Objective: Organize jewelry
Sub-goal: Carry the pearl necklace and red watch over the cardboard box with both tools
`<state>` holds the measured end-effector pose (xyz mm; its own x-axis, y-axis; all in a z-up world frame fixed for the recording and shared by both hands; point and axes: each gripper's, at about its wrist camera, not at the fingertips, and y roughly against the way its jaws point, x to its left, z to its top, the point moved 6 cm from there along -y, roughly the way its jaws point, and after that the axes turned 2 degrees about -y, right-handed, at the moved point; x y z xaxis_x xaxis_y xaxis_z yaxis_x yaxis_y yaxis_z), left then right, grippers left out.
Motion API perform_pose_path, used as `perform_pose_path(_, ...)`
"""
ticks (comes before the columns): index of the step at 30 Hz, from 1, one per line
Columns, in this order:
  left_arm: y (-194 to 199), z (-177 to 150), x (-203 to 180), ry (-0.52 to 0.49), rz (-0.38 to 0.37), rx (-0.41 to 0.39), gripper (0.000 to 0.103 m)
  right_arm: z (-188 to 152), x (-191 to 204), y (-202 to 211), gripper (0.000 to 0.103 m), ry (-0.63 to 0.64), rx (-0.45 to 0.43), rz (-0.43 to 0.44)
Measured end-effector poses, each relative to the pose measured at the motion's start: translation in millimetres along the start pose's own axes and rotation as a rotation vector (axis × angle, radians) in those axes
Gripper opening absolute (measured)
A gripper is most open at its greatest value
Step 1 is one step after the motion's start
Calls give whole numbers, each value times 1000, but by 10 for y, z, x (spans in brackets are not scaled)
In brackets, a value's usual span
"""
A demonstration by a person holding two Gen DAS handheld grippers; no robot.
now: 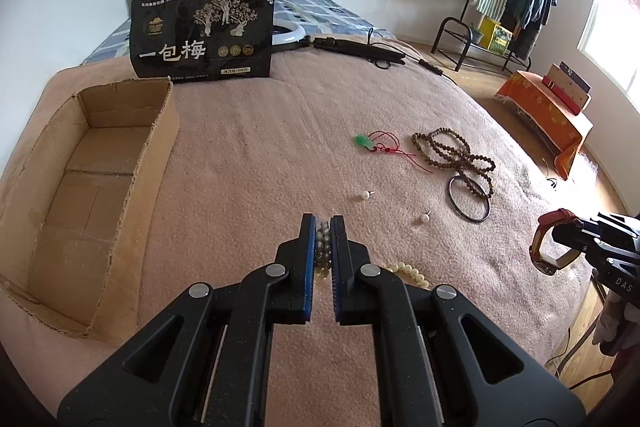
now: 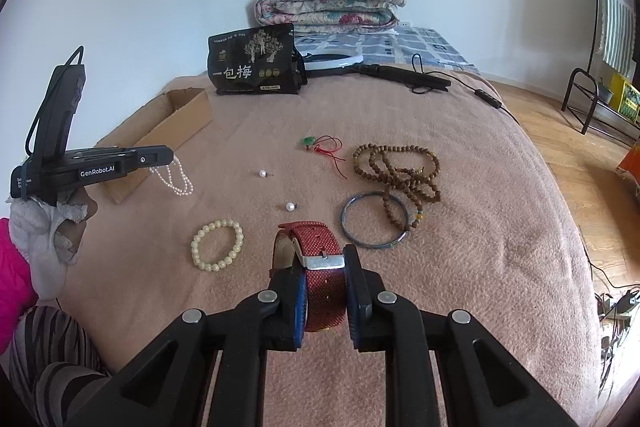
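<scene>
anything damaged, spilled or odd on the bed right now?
Only the brown cardboard box: its top edges are ragged and torn, with no flaps, and it looks empty. The two loose pearl studs lie apart from each other on the pink blanket. Nothing is spilled or visibly broken.

Bed under a pink blanket (image 2: 460,267), jewelry spread across it.
On it lie a cardboard box (image 1: 92,187), black snack bag (image 2: 254,65), cream bead bracelet (image 2: 217,245), two pearl earrings (image 2: 290,206), jade pendant (image 2: 309,142), wooden bead necklace (image 2: 400,175) and bangle (image 2: 374,225).
</scene>
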<state>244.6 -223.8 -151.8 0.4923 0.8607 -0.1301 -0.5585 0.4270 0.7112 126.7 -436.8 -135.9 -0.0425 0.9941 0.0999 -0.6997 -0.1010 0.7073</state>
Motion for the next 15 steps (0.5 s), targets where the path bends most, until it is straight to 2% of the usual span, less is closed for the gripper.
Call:
perform_pose_path(8,363,143,195,19,26,-62,5,223,217,135,15,38,-39,20)
perform_pose_path(15,672,233,525,58,65,-109,5,470,505,141,15,72,-67,61)
